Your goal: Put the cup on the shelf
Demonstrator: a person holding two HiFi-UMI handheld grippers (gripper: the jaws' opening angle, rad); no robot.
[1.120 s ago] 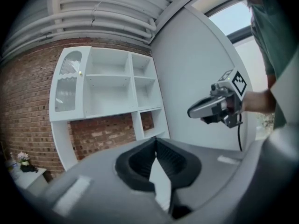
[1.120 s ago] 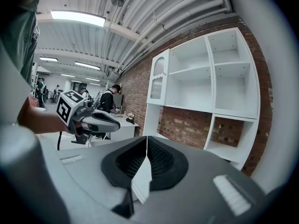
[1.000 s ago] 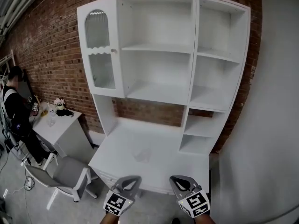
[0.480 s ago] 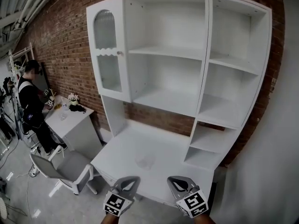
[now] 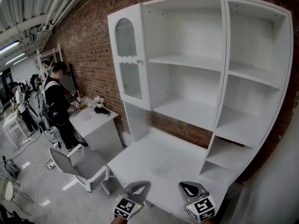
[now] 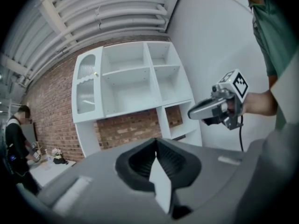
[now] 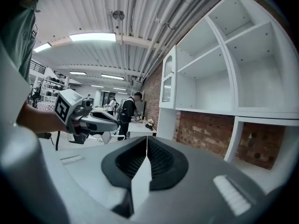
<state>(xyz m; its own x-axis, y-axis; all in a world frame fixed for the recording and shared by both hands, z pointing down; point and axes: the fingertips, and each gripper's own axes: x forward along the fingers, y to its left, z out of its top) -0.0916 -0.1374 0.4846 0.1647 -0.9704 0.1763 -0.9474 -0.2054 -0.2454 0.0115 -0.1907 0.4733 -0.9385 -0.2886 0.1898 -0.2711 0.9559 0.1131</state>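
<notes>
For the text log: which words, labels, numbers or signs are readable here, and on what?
No readable text anywhere.
Marker cubes on the left gripper and right gripper: black-and-white square patterns only, no letters.
Things on the far desk: too small to tell.

The shelf unit (image 5: 187,64) is plain white against a red-brown brick wall (image 5: 88,36). My left claw (image 5: 139,185) and right claw (image 5: 190,185) are grey, each marked with black-and-white squares. The chair (image 5: 79,162) is pale grey.

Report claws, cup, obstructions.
Left claw shut, empty. Right claw shut, empty. Cup on desk, ungrasped. Nothing in the way.
</notes>
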